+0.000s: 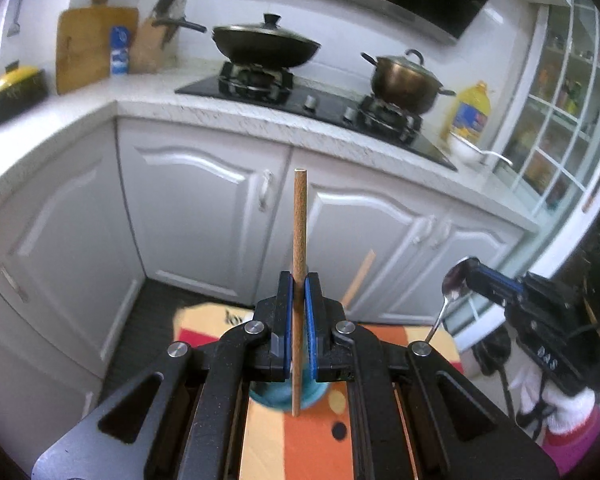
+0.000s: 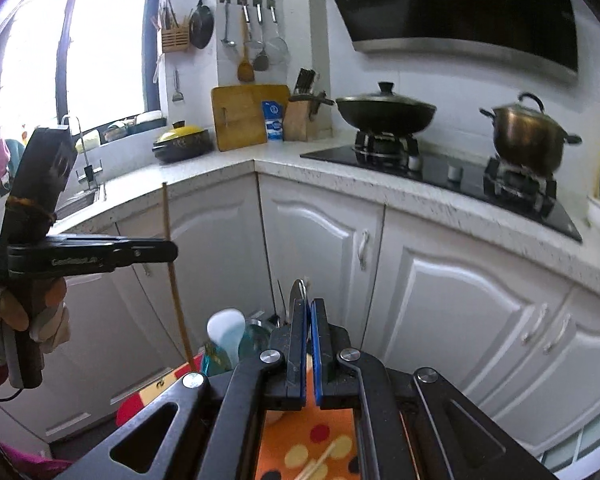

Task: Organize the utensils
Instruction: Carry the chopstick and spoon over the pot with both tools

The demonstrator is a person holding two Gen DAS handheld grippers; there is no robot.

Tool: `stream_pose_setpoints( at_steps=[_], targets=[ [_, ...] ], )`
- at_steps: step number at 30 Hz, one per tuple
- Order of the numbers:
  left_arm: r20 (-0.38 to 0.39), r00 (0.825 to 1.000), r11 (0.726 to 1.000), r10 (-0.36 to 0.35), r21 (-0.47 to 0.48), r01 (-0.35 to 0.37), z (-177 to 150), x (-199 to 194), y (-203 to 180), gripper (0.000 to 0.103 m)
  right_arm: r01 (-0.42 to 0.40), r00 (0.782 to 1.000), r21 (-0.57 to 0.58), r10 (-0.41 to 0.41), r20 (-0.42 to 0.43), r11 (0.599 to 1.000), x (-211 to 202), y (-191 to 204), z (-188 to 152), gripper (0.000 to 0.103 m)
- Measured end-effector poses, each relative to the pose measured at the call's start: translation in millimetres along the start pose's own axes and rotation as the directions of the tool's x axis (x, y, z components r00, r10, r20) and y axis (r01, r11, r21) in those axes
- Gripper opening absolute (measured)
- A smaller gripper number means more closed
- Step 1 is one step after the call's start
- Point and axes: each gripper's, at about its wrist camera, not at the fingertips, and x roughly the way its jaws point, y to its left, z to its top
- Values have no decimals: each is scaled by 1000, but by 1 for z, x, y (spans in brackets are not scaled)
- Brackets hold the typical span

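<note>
Left gripper (image 1: pixel 299 280) pinches a chopstick (image 1: pixel 299 220) near its middle, standing straight up so it can drop into the blue cup (image 1: pixel 260 398) below. Right gripper (image 2: pixel 309 308) squeezes a spoon (image 1: pixel 454 280) by its bowl — handle down. Farther off, more chopsticks (image 2: pixel 316 466) wait on the spotty table (image 2: pixel 300 436).

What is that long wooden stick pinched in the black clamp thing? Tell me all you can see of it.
It looks like a single chopstick, a thin, straight, round rod of light brown wood with a flat-cut top end. It stands nearly upright, clamped partway along its length between the blue-padded fingers of the left gripper, with its ends sticking out above and below. Seen from the right wrist camera it is lifted clear of the table, with nothing else touching it.
</note>
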Motion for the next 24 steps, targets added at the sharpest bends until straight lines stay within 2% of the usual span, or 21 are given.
stream_pose_setpoints(
  at_steps=[5, 12, 16, 24],
  targets=[
    [41, 998, 999, 49, -8, -48, 15, 13, 10, 4, 35, 999, -34, -34, 10, 999, 28, 15, 18, 2],
    [26, 996, 996, 90, 1, -90, 9, 46, 17, 4, 91, 996, -66, -90, 11, 994, 68, 27, 24, 2],
    [-2, 995, 995, 97, 1, -97, -3, 66, 21, 4, 139, 990, -149, -140, 6, 979, 90, 42, 16, 2],
    [-77, 993, 996, 87, -14, -88, -31, 91, 27, 5, 99, 989, -215, -120, -86, 971, 119, 54, -17, 2]
  ],
)
